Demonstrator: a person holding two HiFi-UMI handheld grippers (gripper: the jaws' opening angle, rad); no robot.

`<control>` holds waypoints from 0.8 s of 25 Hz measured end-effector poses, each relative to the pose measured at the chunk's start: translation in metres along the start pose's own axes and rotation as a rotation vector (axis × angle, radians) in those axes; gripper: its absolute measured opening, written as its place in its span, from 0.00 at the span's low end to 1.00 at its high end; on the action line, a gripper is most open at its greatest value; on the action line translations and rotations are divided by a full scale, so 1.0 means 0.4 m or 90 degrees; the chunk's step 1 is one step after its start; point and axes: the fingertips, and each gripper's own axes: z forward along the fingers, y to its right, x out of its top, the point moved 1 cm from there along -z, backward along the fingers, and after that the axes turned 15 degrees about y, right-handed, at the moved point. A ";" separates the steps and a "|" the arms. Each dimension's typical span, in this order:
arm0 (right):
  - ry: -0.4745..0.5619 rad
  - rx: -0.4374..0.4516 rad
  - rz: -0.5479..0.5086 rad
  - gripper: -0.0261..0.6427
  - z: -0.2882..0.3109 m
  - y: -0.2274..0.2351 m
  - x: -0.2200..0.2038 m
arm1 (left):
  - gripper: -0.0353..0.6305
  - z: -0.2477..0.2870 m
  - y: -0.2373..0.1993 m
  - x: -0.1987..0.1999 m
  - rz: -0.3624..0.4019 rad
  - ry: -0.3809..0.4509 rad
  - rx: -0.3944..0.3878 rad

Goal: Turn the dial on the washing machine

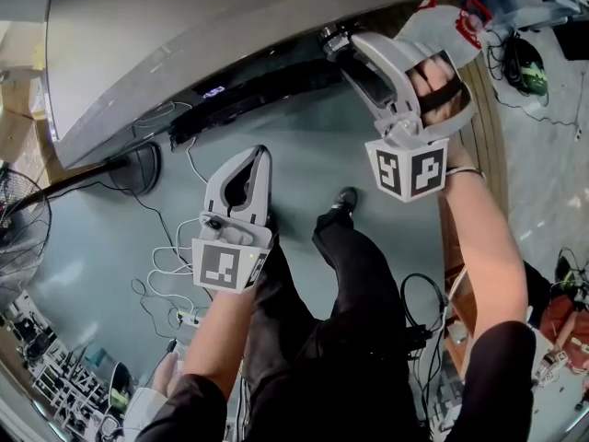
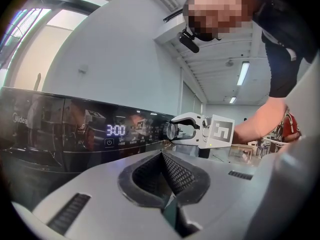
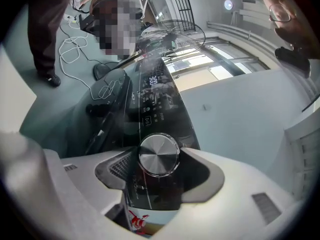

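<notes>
The washing machine [image 1: 184, 44] fills the upper left of the head view, with its black control panel [image 1: 258, 86] facing me. A round silver dial [image 3: 159, 155] sits at the panel's right end. My right gripper [image 1: 339, 42] is shut on the dial, one jaw on each side of it. The left gripper view shows that grip from the side, with the right gripper [image 2: 171, 130] on the dial [image 2: 169, 130]. The lit display [image 2: 115, 130] reads 3:00. My left gripper [image 1: 260, 152] hangs shut and empty, lower and clear of the panel.
White and black cables [image 1: 166, 256] trail over the grey floor below the machine. A floor fan [image 1: 18, 228] stands at the left, with a black round base [image 1: 138, 168] nearby. My legs and shoe [image 1: 345, 198] are under the grippers. Clutter lines the lower left.
</notes>
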 end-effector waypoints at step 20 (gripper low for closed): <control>0.061 0.085 -0.118 0.46 -0.003 -0.012 -0.002 | 0.08 0.053 0.028 0.008 0.002 0.015 0.013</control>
